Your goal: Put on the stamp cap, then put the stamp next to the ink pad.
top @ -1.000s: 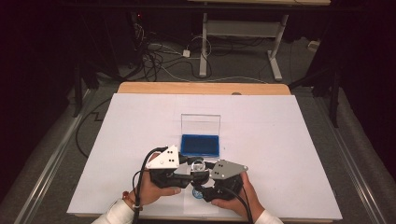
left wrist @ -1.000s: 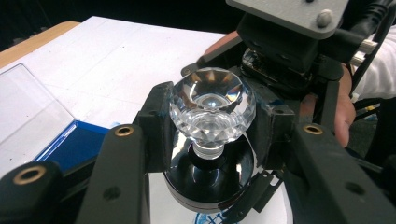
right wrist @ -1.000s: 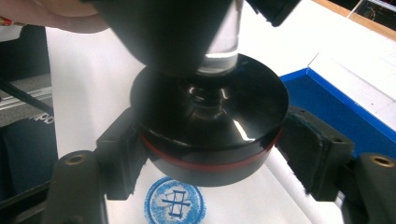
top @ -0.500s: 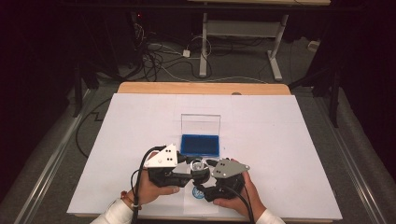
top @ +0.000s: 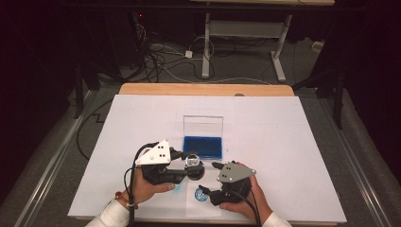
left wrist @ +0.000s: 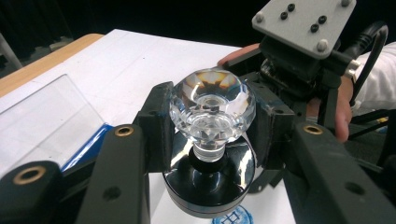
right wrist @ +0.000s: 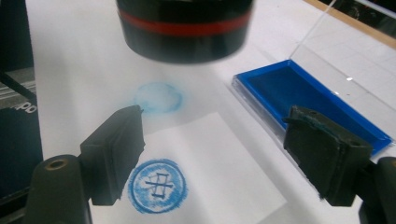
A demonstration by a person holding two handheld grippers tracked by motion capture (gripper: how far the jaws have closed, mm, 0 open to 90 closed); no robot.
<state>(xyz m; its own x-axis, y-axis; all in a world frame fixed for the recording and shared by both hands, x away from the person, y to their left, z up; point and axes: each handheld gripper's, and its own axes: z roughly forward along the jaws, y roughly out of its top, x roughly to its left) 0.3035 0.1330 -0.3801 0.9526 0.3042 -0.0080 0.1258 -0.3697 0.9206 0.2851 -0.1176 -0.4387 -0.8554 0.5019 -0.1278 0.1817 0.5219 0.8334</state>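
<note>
A stamp [top: 193,163] with a clear faceted knob [left wrist: 212,105] and a round black base [left wrist: 210,182] hangs just above the table. My left gripper [left wrist: 212,126] is shut on the knob's sides. In the right gripper view the stamp's base [right wrist: 184,28] hovers beyond a white paper slip [right wrist: 210,186] bearing a round blue print [right wrist: 157,184]. My right gripper [right wrist: 215,149] stands open over that slip; its jaws have just been opening and hold nothing. In the high view the right gripper [top: 210,182] sits right of the stamp, above the print [top: 202,194].
An ink pad [top: 203,147] with blue filling lies just beyond the stamp, its clear lid [top: 203,126] standing up behind it. A faint blue smudge [right wrist: 159,98] marks the white table sheet [top: 283,142]. Cables trail from both grippers toward the near edge.
The right gripper's jaws have spread wider and stand off from the stamp. The blue print on the slip shows more plainly. Both hands have barely shifted.
</note>
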